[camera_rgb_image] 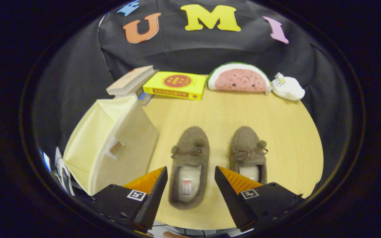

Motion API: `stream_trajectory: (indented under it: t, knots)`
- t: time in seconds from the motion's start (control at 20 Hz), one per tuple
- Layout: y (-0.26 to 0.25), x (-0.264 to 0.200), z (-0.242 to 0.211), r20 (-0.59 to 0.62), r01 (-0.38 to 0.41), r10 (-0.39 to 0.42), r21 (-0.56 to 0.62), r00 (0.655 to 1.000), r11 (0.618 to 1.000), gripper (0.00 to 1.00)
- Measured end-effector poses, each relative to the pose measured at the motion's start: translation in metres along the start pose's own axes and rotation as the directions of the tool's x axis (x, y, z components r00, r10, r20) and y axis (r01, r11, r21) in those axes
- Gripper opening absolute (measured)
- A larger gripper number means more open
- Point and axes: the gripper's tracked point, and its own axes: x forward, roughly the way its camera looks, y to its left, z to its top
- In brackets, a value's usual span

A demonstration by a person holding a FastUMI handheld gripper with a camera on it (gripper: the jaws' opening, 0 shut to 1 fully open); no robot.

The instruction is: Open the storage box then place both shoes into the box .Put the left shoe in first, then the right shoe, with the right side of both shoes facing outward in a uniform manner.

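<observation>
The tongs (190, 185) hang wide open above the counter (286, 132), holding nothing, and the left shoe (189, 165) sits right between the fingers, heel toward them. The right shoe (249, 153) stands just beside it, partly behind the right finger. Both look like soft, fuzzy slippers with a small bow on top: probably light, floppy and easy to squash, so the heel rim or the side wall seems the surest place to pinch. The box (111, 145) waits just left of the shoes, closed, a pale fabric-looking cube with a cut-out handle slot that offers a likely place to pull. There is a small tag inside the left shoe and print on the yellow book (175, 85) at the back, all too small to read.
</observation>
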Motion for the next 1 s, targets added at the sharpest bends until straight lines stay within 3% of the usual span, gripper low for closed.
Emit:
stream_trajectory:
  t: [0.15, 0.2, 0.3, 0.4, 0.55, 0.6, 0.75, 1.0]
  knots:
    - [-0.006, 0.024, -0.015, -0.081, -0.003, 0.004, 0.014, 0.997, 1.000, 0.72]
    - [-0.011, 0.031, -0.019, -0.106, 0.007, -0.006, 0.007, 0.994, 1.000, 0.56]
    - [-0.014, 0.042, -0.020, -0.125, 0.020, -0.021, -0.004, 0.992, 1.000, 0.38]
    - [-0.006, 0.049, -0.022, -0.155, -0.011, 0.018, 0.043, 0.988, 0.999, 0.20]
    - [-0.011, 0.057, -0.026, -0.185, -0.015, 0.025, 0.056, 0.982, 0.998, 0.19]
    - [-0.009, 0.054, -0.022, -0.172, -0.017, 0.032, 0.093, 0.985, 0.996, 0.01]
    - [-0.011, 0.049, -0.021, -0.163, -0.030, 0.048, 0.111, 0.986, 0.993, 0.01]
    - [-0.007, 0.002, 0.005, -0.099, -0.036, 0.050, 0.138, 0.994, 0.990, 0.01]
